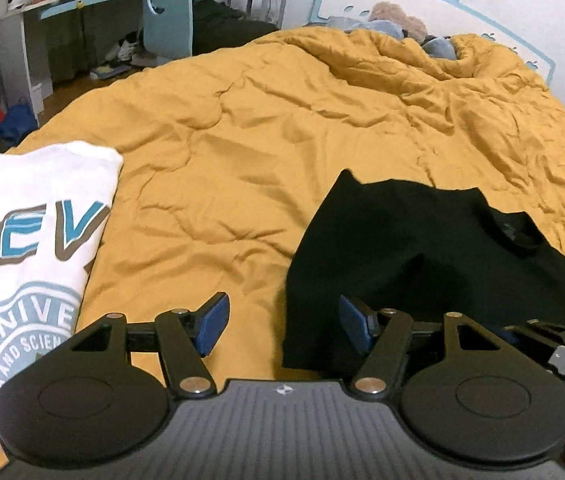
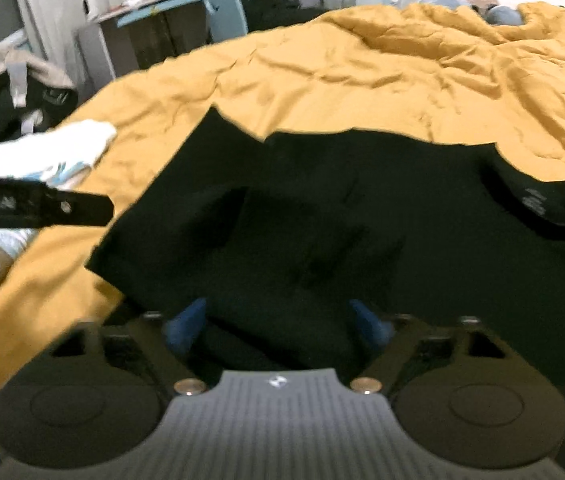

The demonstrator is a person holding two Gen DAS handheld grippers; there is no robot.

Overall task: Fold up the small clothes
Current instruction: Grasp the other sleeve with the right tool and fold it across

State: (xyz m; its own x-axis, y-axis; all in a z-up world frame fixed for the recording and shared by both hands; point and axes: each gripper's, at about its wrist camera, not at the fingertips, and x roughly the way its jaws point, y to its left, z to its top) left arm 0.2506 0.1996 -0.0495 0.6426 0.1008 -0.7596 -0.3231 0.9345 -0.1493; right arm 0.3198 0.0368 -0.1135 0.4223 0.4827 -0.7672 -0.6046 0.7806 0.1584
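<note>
The left gripper (image 1: 282, 326) stands open with nothing between its blue pads (image 1: 213, 324), hanging over the yellow quilt (image 1: 242, 120) at the near left corner of the black shirt (image 1: 394, 264). The right gripper (image 2: 280, 322) is also unclenched, its pads (image 2: 370, 324) apart over the near part of the black shirt (image 2: 342, 208); that view is blurred, and I cannot tell whether the pads touch the cloth. The shirt lies spread on the near right part of the quilt (image 2: 362, 68), its collar (image 1: 516, 232) toward the far right. A folded white shirt (image 1: 30, 232) with blue lettering lies near left, well apart from the black one. Beyond the bed's far left side stand a desk (image 1: 62, 12) and a blue chair (image 1: 168, 12).
</note>
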